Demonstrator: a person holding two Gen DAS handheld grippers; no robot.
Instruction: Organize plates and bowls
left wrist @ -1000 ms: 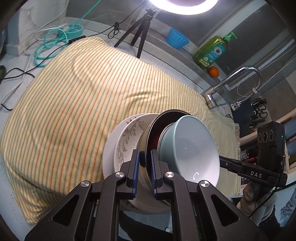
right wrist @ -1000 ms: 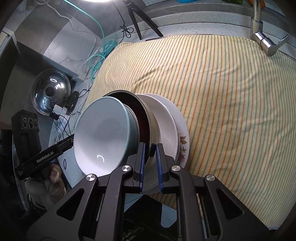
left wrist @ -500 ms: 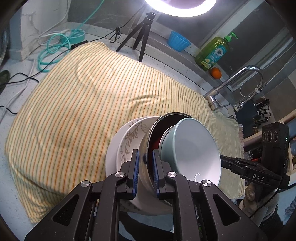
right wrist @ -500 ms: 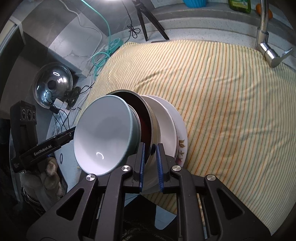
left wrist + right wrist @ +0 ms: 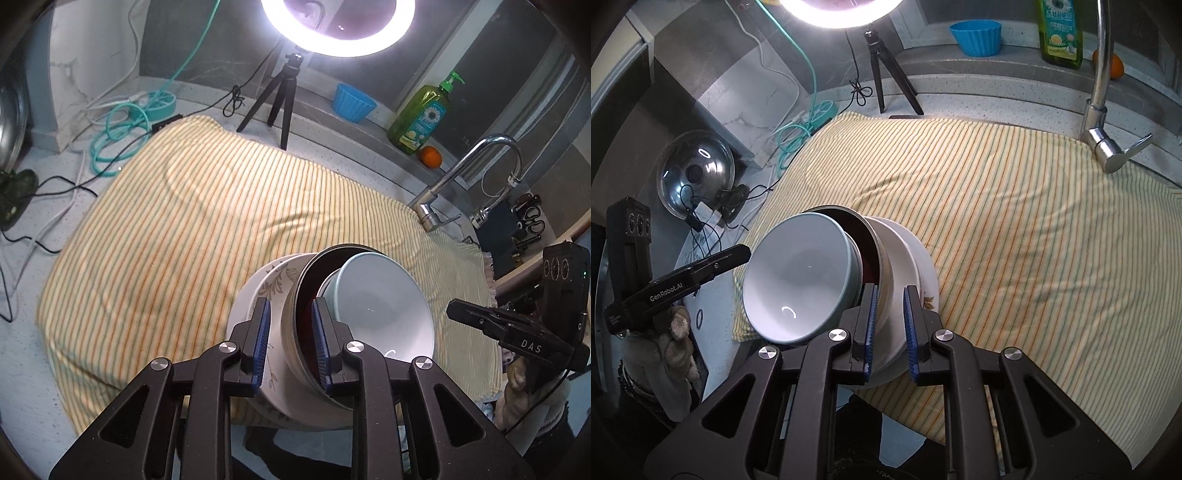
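Observation:
A tilted nest of dishes sits at the near edge of the striped cloth (image 5: 184, 221): a pale blue bowl (image 5: 380, 299) inside a metal bowl (image 5: 291, 325), then a leaf-patterned white bowl (image 5: 277, 284) and a white plate (image 5: 240, 310). My left gripper (image 5: 290, 345) straddles the metal bowl's rim. Its jaws are opening, and the blue pads stand off the rim on both sides. My right gripper (image 5: 888, 332) stays shut on the rims of the metal bowl (image 5: 882, 266) and white bowl (image 5: 897, 251) together. The pale blue bowl (image 5: 798, 280) leans to its left and the plate (image 5: 929, 291) lies to its right.
A chrome faucet (image 5: 480, 162) stands at the cloth's right end. Behind it are a ring light tripod (image 5: 275, 99), a blue cup (image 5: 352, 101), a green soap bottle (image 5: 421, 114) and an orange (image 5: 430, 157). Cables (image 5: 118, 129) lie far left. A steel lid (image 5: 696, 171) leans nearby.
The left gripper's jaws have spread apart from a tight pinch on the metal bowl's rim. Both views have tipped upward, showing more of the ring light. The right grip looks unchanged.

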